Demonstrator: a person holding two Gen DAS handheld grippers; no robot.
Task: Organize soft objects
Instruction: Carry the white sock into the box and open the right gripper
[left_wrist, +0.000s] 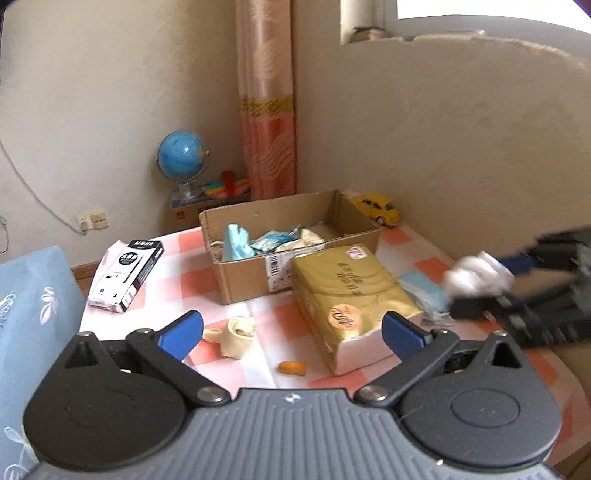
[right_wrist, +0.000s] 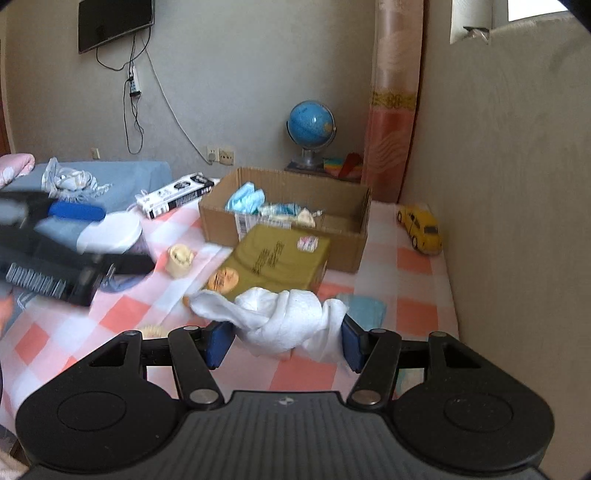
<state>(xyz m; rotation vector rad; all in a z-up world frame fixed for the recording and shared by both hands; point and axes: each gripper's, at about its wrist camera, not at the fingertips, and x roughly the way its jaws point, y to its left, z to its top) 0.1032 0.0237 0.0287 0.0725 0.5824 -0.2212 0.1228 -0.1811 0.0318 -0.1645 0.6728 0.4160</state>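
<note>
On the checked tablecloth (right_wrist: 417, 317), pink and white: the items below.

Left gripper (left_wrist: 291, 332): aimed forward and down over the near part of the table; blue pads spread wide, nothing between them. In the right wrist view it appears blurred at the left edge.

Right gripper (right_wrist: 284, 341): tilted down toward the table, blue pads closed against both sides of a bunched white cloth (right_wrist: 284, 317), which bulges above and below them. In the left wrist view it enters, blurred, from the right with the cloth at its tip.

Cardboard box (left_wrist: 243, 273): open-topped, at the far middle of the table; light-blue and cream soft pieces lie inside.

Gold tissue pack (left_wrist: 354, 291): touching the box's near wall, lying flat.

Cream soft piece (left_wrist: 236, 334): on the cloth, left of the gold pack, just ahead of the left pad.

Small orange piece (left_wrist: 292, 367): on the cloth between the left gripper's pads, not touched.

Light-blue cloth (right_wrist: 365, 308): flat on the table, right of the held cloth.

Yellow toy car (right_wrist: 421, 229): by the wall, right of the box.
</note>
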